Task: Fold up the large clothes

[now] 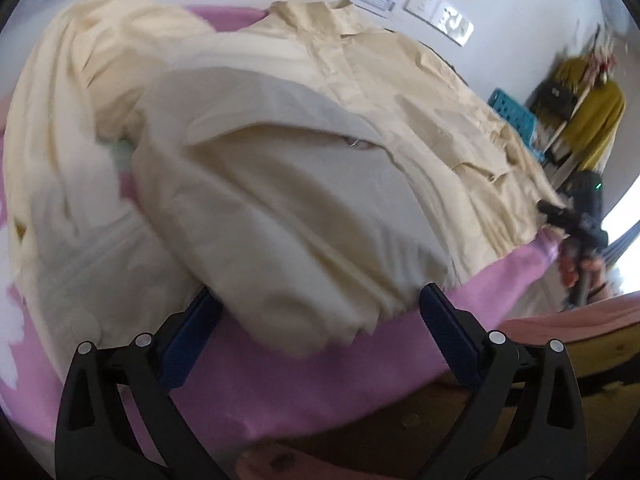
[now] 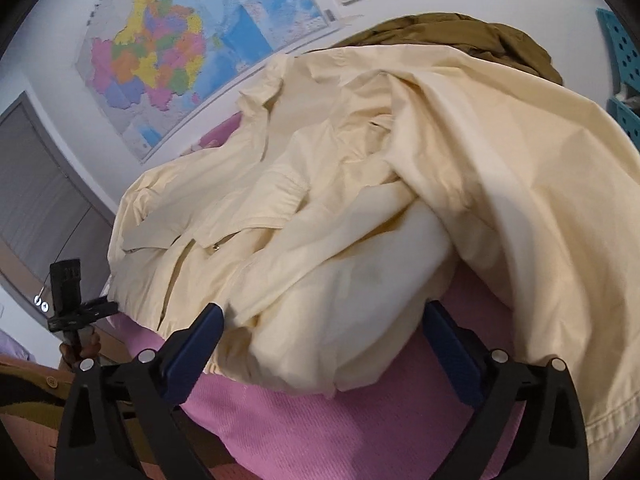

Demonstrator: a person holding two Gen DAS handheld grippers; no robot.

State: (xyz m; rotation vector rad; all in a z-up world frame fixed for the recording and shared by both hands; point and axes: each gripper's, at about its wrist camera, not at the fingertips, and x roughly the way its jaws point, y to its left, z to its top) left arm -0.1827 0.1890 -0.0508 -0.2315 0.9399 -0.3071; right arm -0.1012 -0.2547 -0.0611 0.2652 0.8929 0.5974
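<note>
Your cream cotton jacket (image 1: 304, 168) lies rumpled on the pink knitted blanket (image 1: 280, 384), which covers the surface under it. Your left gripper (image 1: 320, 308) has its blue-padded fingers spread wide at the jacket's near hem, gripping nothing. Your right gripper (image 2: 324, 326) is likewise spread wide at that hem. An olive-brown garment (image 2: 460, 36) lies beyond the jacket.

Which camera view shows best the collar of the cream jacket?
The left wrist view. There the collar lies flat at the far end of the cream jacket, with the front placket running down from it. In the right wrist view the collar is crumpled, and raised folds partly hide it.
</note>
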